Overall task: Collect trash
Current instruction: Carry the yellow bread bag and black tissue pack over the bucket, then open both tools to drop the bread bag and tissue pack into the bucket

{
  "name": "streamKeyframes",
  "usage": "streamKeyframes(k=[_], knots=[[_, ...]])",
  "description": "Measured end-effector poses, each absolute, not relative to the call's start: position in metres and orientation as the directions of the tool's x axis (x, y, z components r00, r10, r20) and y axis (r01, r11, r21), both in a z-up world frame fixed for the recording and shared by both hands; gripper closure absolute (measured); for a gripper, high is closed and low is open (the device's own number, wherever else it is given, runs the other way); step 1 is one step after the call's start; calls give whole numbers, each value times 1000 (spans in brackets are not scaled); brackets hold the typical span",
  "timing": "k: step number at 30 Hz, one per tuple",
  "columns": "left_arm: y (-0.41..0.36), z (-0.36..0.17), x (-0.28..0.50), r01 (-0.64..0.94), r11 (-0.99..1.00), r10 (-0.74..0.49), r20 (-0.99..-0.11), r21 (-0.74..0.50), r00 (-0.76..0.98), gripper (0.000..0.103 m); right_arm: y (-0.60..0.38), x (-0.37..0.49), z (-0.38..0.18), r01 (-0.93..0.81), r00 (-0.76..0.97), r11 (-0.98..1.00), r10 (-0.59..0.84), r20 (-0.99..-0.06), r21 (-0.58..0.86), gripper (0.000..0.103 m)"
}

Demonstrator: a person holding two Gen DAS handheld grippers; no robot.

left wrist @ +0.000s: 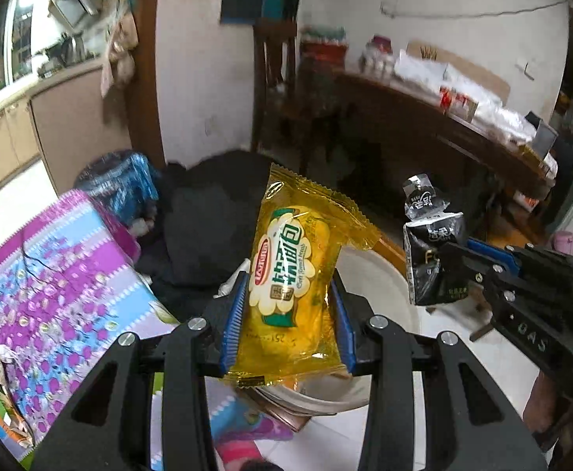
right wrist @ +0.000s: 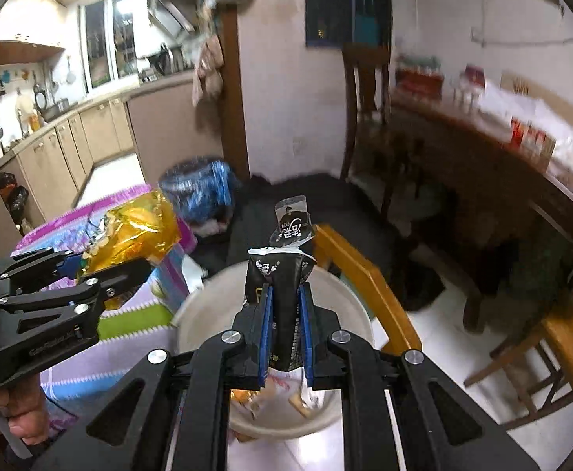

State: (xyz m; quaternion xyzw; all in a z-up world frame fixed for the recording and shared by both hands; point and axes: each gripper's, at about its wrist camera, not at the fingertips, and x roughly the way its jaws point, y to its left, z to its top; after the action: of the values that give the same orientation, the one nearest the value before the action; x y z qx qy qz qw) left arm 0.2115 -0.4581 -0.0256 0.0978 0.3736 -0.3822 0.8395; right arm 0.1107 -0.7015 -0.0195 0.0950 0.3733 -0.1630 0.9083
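Observation:
My left gripper (left wrist: 288, 294) is shut on a yellow bread wrapper (left wrist: 298, 274) and holds it up above a white basin (left wrist: 380, 274). It also shows in the right wrist view (right wrist: 129, 235) at the left. My right gripper (right wrist: 286, 306) is shut on a black torn pouch (right wrist: 286, 274) and holds it over the white basin (right wrist: 208, 314), which has some scraps in its bottom. The pouch also shows in the left wrist view (left wrist: 431, 243) at the right.
A table with a purple flowered cloth (left wrist: 51, 274) stands at the left, with foil wrappers (left wrist: 4, 392) on its near edge. A bin with a blue bag (right wrist: 198, 188) stands behind it. A yellow wooden chair (right wrist: 361, 286) is beside the basin. A cluttered dark sideboard (right wrist: 502, 157) runs along the right wall.

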Motion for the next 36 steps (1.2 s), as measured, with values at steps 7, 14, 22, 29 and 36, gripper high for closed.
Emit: streamKeyframes(k=[7,14,22,29,36], knots=[[-491,-50,225,729,671,-504,-803,-134,317,65,-733,147,-61,348,543,936,-163,-824,44,89],[-509,-71,234,718,682,-454,-852,-143,261,65,-726,151,-89,343,491,939,-149,-858,33,89],[-512,-86,238,704,696,-433,-865,-142,254,65,-727,149,-94,352,488,935,-152,-859,35,89],[-514,-83,238,702,699,-436,-859,-136,267,64,-725,148,-94,351,493,936,-151,-857,38,88],[-512,-82,238,694,707,-442,-851,-137,282,27,-726,145,-93,367,504,929,-157,-849,46,77]])
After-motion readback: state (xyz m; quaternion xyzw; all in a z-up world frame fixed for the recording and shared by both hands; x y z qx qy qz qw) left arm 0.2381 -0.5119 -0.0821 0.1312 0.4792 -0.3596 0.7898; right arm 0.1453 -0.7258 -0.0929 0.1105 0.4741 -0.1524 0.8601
